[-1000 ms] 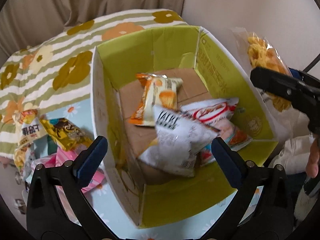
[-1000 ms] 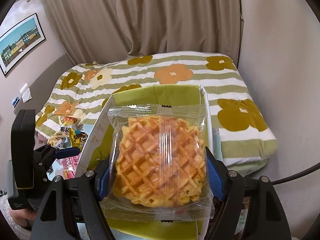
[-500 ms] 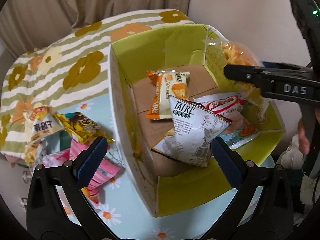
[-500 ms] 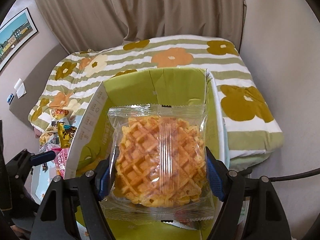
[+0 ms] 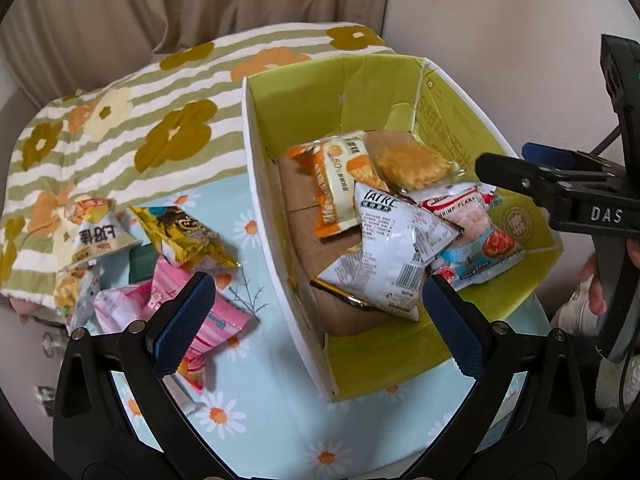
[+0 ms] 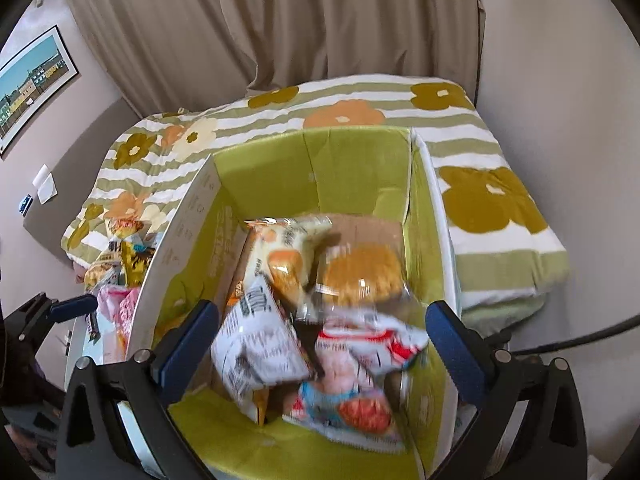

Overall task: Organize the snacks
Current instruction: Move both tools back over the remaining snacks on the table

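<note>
The step in hand looked like the release of a snack into the box, with the next pick to follow from the loose pile. In the left wrist view, nearest the camera, the left gripper hung with its jaws spread wide and nothing between them, over the box's near-left wall. At about 9 o'clock lay the loose snacks on the daisy-print tablecloth, outside the box. The next move probably called for swinging a gripper that way and closing on one packet's edge. The right gripper likewise stood wide apart and empty above the box. Beyond its fingertips, toward 12 o'clock, the waffle packet sat inside the box on the other bags, blurred, touching the orange-and-white packet. Farthest lay the striped flower blanket.
</note>
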